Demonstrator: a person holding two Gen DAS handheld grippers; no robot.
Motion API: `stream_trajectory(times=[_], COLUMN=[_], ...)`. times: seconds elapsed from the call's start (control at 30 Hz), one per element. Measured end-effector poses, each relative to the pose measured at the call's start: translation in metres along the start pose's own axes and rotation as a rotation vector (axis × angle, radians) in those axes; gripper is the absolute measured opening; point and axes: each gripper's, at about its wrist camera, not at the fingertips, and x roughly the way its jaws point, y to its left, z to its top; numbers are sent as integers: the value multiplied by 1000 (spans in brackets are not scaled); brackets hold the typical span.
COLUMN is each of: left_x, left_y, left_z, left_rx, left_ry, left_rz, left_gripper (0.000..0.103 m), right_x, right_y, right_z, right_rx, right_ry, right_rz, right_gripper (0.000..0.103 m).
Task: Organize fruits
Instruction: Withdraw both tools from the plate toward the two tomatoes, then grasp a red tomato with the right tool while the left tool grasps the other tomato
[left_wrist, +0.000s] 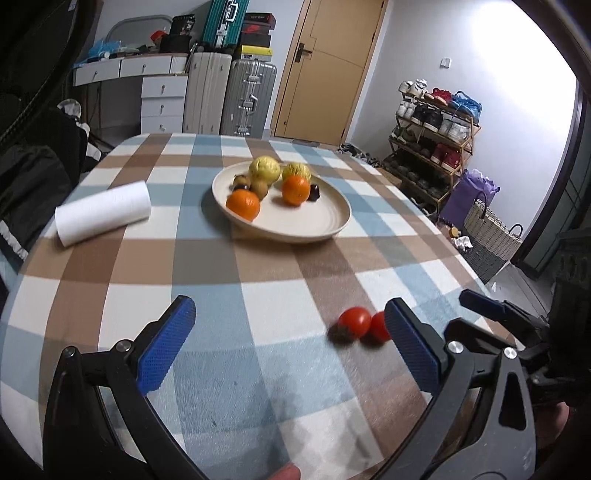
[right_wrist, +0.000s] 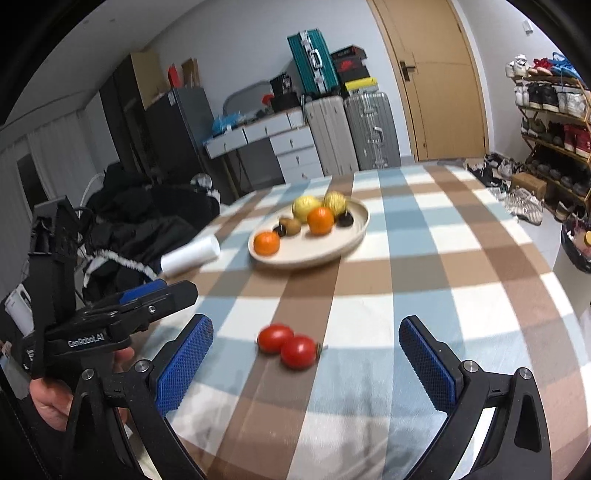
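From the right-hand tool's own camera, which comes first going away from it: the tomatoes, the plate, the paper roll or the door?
1. Tomatoes: on the cloth just ahead of the right gripper, its jaws wide open.
2. Paper roll to the left and plate at mid-table: too close to call.
3. Door: on the back wall, beyond the table.

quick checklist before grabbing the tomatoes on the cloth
1. Right gripper open, nothing between the fingers: ok.
2. Left gripper open and empty: ok.
3. Tomatoes lined up between the right fingers: ok, though they touch each other, so taking one alone may nudge the other.
4. Free room on the plate: ok, near side bare.
5. Paper roll clear of the path: ok.
6. Tomato firmness: cannot tell.
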Motion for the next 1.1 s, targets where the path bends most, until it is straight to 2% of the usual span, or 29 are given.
stream_trajectory(times=[0.27, 0.57, 0.67, 0.73, 0.8, 0.83, 0.93, 1.1], left_x=[6, -3, -4, -4, -3, -2, -1, 1], left_y=[6, 5, 5, 6, 8, 10, 13, 12], left_z=[-4, -3, -5, -6, -7, -7, -8, -7], left_rx=[-9, -33, -30, -31, -40, -45, -55, -52], left_ry=[20, -41, -43, -40, -35, -30, -21, -12], left_rz=[2, 12, 12, 13, 13, 13, 16, 22], left_gripper=[102, 102, 102, 102, 102, 102, 102, 102], right_x=[36, 58, 66, 73, 76, 77, 77, 71], right_y=[-1, -4, -3, -3, -4, -5, -4, -9], right_z=[-14, -8, -6, -7, -8, -9, -10, -12], right_rx=[4, 26, 13, 12, 21, 23, 13, 39], right_ry=[120, 168, 194, 224, 242, 244, 246, 229], right_rz=[14, 59, 63, 65, 58, 54, 31, 52], right_gripper=[103, 101, 90, 75, 67, 57, 43, 36])
